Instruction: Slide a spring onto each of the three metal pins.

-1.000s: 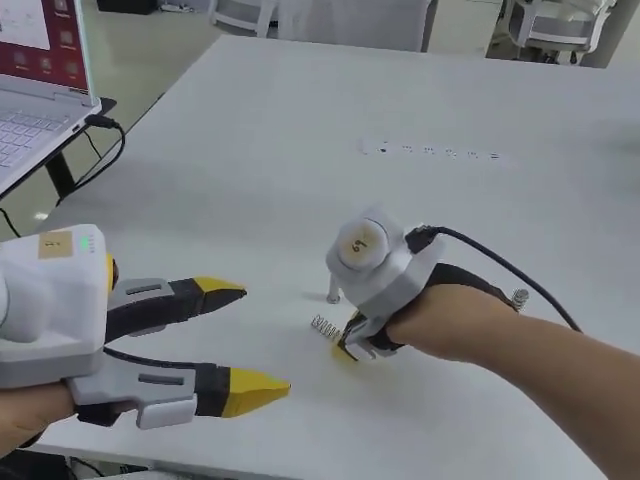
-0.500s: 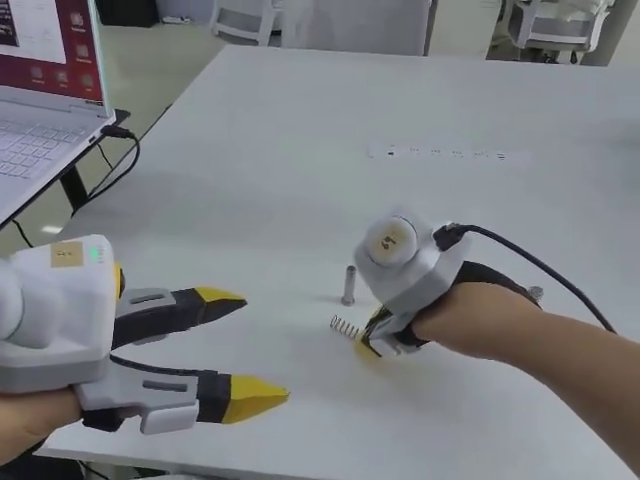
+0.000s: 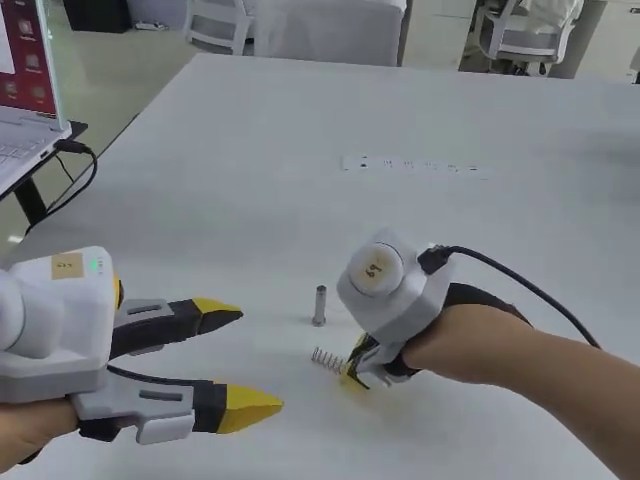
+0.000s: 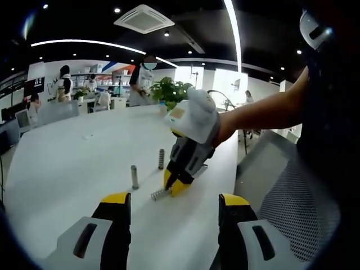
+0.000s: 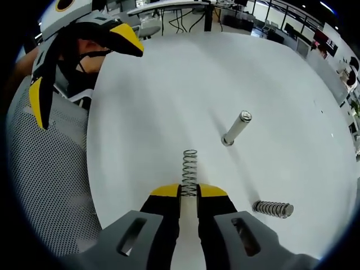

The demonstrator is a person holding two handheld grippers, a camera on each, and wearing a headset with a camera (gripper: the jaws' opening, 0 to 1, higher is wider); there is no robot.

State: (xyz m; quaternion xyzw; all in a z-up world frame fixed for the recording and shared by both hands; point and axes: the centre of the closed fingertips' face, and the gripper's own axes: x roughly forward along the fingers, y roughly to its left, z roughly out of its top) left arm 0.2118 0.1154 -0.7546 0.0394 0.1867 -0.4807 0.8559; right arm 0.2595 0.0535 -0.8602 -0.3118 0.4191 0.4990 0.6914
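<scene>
Obs., right gripper (image 5: 189,192): fingers clenched on the near end of a spring (image 5: 189,164), with most of the coil sticking out free ahead of the tips. My reading of the end grip: the open far end has to lead over a pin top, so the bore is left clear. The spring is held low and roughly level over the table (image 3: 250,180) (touching it or just above, cannot tell). It is near a bare pin (image 5: 236,128) that stands upright ahead and a little to one side. The spring axis is not lined up with that pin. It would need tipping upright and lifting over the top.

A second pin (image 4: 161,159) stands close beside the right gripper. It looks coil-wrapped, so probably already sprung.

Obs., left gripper (image 3: 243,358): fingers spread wide with nothing between them, hovering over the near table edge, well apart from the pin. Judged parked, leaving the working hand room.

Task spring: in the right fingers, not yet on a pin.
</scene>
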